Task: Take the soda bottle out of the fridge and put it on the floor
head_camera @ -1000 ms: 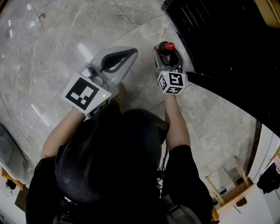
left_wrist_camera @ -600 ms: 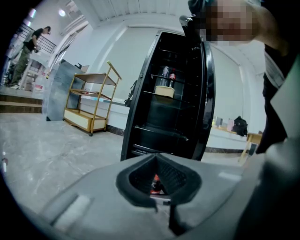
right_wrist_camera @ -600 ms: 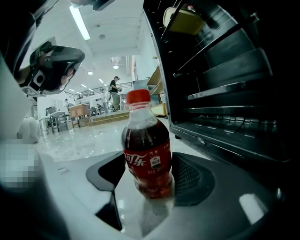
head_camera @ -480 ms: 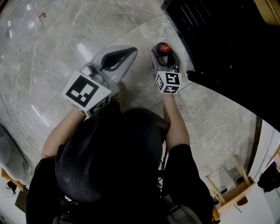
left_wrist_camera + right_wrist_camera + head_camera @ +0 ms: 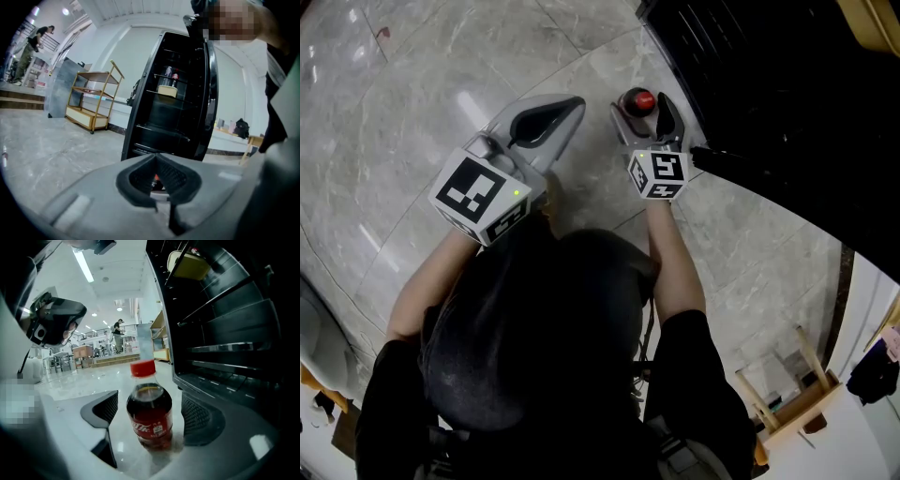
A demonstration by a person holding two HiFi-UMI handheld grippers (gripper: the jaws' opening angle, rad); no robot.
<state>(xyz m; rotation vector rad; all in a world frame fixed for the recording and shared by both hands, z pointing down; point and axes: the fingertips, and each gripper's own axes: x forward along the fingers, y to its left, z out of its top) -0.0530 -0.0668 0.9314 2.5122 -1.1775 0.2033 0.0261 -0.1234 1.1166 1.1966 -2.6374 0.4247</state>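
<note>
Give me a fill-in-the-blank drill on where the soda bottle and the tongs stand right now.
1. The plastic soda bottle of dark cola has a ____ cap.
2. It stands ____ on the grey marble floor.
3. The opening tongs around it, pads clear of it, are in the person's ____ hand.
4. The black fridge beside it has its door ____.

Missing words: red; upright; right; open.

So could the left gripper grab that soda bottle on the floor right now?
Probably not yet. The soda bottle stands upright between the right gripper's opening jaws, which flank it on both sides, and the left gripper is shut, off to one side. Once the right one backs away, the way looks free.
</note>
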